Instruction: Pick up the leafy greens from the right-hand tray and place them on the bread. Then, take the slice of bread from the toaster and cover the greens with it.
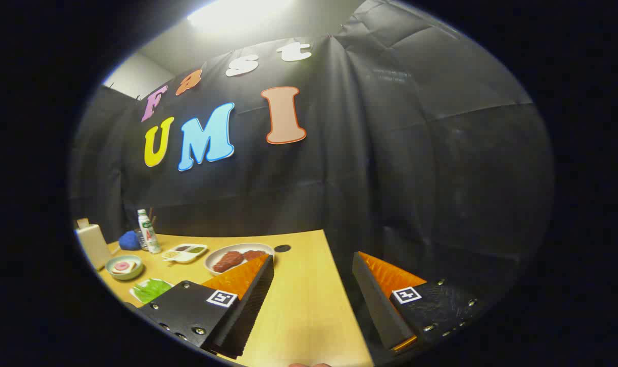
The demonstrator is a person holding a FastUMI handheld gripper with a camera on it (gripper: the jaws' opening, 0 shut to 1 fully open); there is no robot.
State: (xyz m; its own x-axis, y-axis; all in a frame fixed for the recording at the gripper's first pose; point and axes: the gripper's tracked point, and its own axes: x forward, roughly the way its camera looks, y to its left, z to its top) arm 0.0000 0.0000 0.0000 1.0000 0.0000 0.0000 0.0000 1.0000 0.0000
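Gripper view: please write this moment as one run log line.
gripper: open, empty | leafy greens: on tray, beside fingers | stage: before pick

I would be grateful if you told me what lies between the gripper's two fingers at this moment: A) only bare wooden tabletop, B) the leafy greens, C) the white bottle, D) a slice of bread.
A: the gripper is open, with bare table in the gap; the leafy greens lie off to the side, past one finger.

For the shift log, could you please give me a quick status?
Gripper open, holding nothing, over bare table. Greens on their tray, beside the left finger, untouched. Plate of meat just beyond that finger; nothing between the fingers.
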